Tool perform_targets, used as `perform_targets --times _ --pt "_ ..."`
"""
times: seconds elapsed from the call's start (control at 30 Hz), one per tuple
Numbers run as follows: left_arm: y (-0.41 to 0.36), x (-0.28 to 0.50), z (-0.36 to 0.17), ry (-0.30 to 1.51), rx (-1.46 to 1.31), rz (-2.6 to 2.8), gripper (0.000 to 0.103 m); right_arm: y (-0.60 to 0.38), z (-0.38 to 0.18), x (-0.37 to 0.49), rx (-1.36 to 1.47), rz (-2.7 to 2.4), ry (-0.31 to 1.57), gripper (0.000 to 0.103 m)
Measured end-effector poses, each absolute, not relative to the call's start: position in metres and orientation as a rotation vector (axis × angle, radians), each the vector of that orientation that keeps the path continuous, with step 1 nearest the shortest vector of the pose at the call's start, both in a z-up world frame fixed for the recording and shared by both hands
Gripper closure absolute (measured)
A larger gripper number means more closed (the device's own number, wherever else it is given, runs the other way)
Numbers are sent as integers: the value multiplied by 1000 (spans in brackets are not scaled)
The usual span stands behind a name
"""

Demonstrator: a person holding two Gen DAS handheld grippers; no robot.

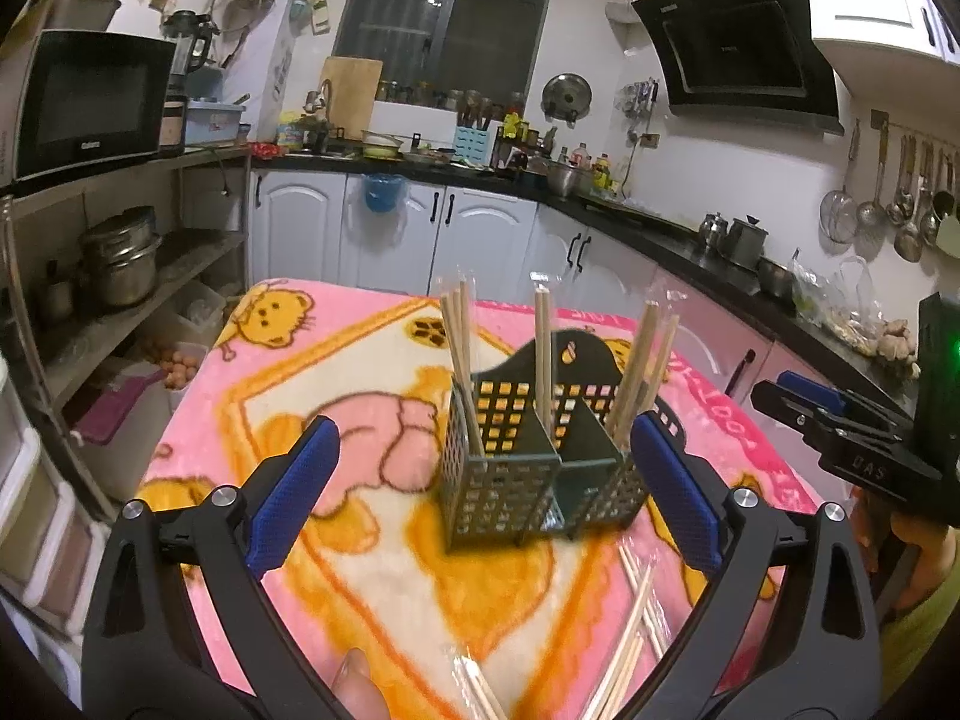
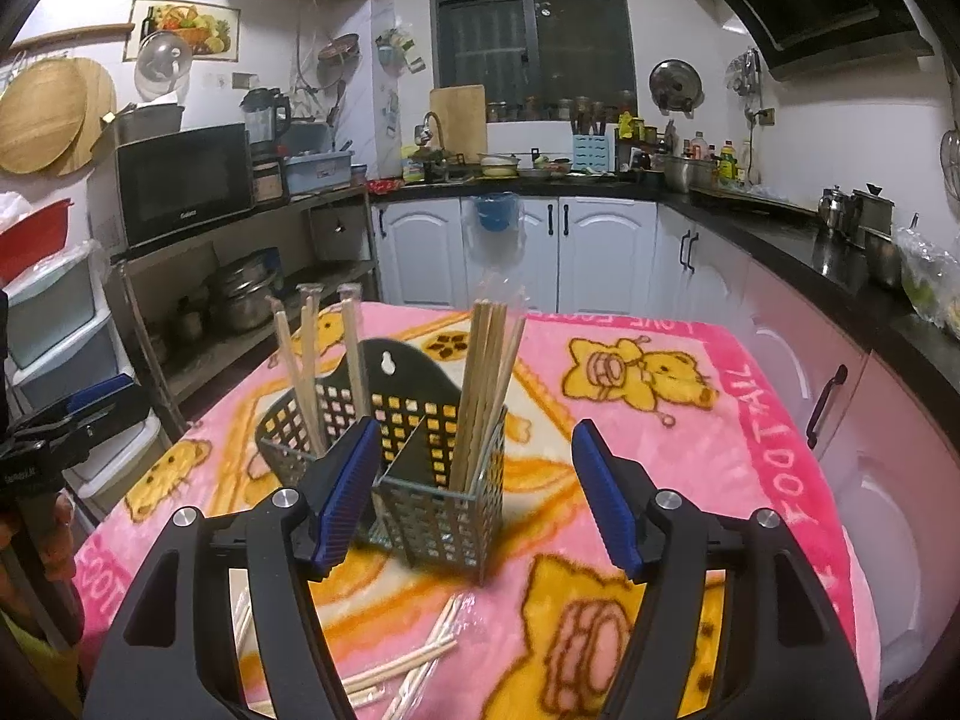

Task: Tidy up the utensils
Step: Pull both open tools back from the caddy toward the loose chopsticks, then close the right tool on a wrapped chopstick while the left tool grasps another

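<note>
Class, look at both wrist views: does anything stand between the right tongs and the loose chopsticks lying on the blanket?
Nothing visible does. The right tongs, open and empty, hang above the blanket, facing the holder. The loose chopsticks lie uncovered, nearer than the holder.

You have, upper left of the frame, a black microwave (image 2: 183, 183); centre top, a dark window (image 2: 531, 30); upper right, a range hood (image 1: 741, 39); below, white cabinets (image 2: 516, 252); underneath everything, a pink cartoon blanket (image 2: 678, 420).
</note>
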State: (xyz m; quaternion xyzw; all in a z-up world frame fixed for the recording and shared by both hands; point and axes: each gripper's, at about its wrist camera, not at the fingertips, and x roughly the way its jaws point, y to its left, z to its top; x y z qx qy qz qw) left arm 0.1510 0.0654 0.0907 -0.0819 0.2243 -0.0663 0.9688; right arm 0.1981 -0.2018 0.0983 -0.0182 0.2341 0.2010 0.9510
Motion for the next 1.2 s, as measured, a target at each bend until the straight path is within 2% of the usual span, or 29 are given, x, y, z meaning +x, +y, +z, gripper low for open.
perform_targets --times 1.2 --pt "40 84 -2 673 -137 -263 13 -194 24 174 -25 416 643 40"
